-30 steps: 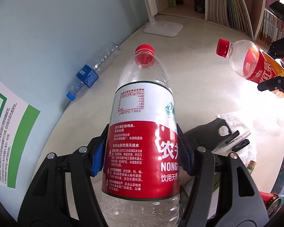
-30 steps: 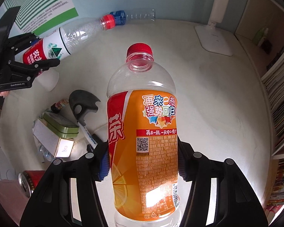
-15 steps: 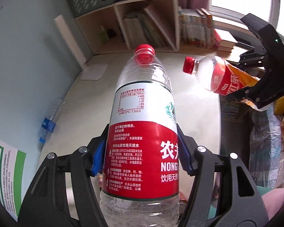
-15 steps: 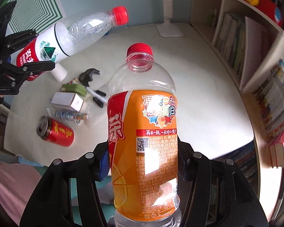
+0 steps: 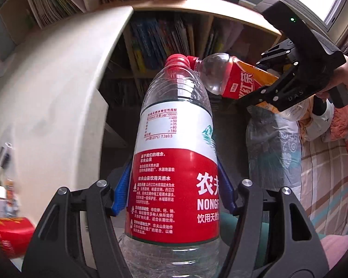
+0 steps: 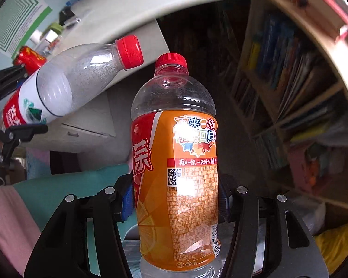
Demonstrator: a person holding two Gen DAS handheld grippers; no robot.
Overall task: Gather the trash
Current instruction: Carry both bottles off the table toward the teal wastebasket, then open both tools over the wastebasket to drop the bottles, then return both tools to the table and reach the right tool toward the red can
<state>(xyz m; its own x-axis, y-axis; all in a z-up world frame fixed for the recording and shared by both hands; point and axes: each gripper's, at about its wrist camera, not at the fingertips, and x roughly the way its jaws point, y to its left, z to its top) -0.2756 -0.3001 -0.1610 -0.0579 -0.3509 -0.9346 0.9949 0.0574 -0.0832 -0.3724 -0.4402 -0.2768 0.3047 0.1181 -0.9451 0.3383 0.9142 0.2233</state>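
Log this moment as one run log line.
left hand-held gripper: shut on water bottle | right hand-held gripper: shut on tea bottle | both beyond desk edge

left claw clamped, right claw clamped

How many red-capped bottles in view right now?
2. The water bottle is clamped in the left tool; the orange tea bottle is clamped in the right tool. Their caps nearly meet beyond the desk edge. Others may be hidden.

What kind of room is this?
Probably a bedroom or study: a curved desk, bookshelves packed with books, and patterned bedding beside them.
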